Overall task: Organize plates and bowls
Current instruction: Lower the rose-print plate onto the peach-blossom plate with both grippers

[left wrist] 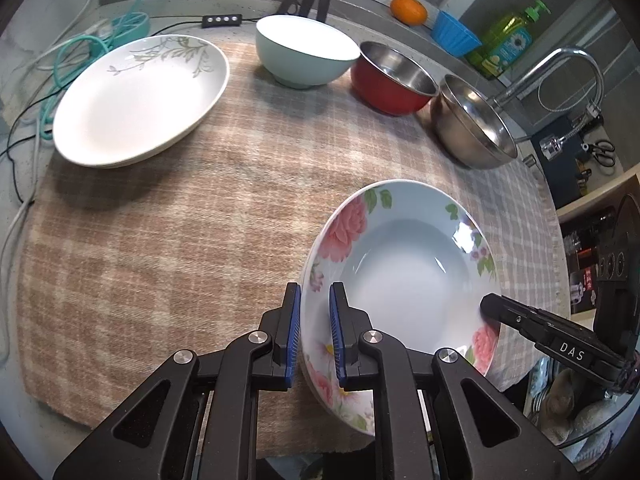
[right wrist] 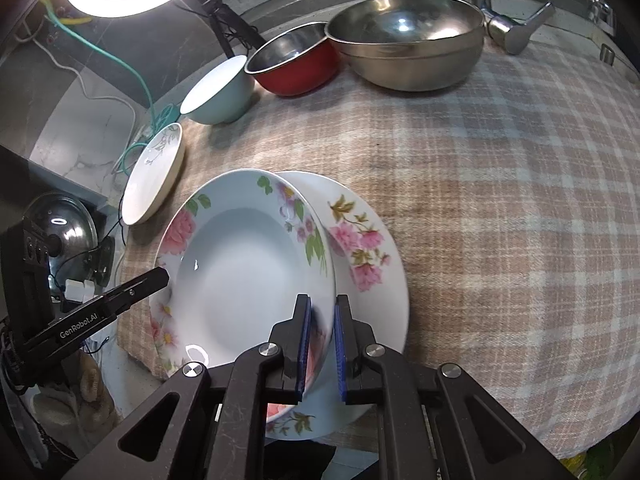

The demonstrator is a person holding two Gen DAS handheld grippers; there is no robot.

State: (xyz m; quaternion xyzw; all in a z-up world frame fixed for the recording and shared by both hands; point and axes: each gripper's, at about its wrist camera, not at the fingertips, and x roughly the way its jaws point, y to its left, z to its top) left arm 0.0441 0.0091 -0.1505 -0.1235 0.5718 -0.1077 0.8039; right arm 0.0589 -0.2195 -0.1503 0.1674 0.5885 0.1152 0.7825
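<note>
Plates and bowls sit spread over a checked cloth (right wrist: 500,200) on the worktop (left wrist: 36,60), sorting only partly done by my reading. Rose plate (left wrist: 400,272) is held tilted at the near edge of the cloth, over a second floral plate (right wrist: 368,248) that lies flat beneath it; the right wrist view shows the two overlapping, not yet nested. Left hand-held gripper (left wrist: 315,332) straddles the rose plate's left rim, blue pads either side with a visible gap, so it brackets the rim and I cannot tell whether it pinches. Right hand-held gripper (right wrist: 322,344) has the plate's near-right rim between its pads, close against it, apparently gripping; full contact not certain. White plate (left wrist: 136,100) with a grey leaf print rests at far left, well apart from the floral pair; its edge suggests another plate under it, but this is unclear. Bowls stand in a row along the far side: mint bowl (left wrist: 306,54), red bowl (left wrist: 390,78) just beside it, steel bowl (left wrist: 474,124) at the right end, none nested. Judgement: plate stacking is in hand; setting the rose plate down on the floral one appears next. Left to do: possibly merge the plate groups, and nest or group the three bowls. An orange (left wrist: 408,10) and a blue cup (left wrist: 454,34) sit on the ledge behind, not part of the job.
</note>
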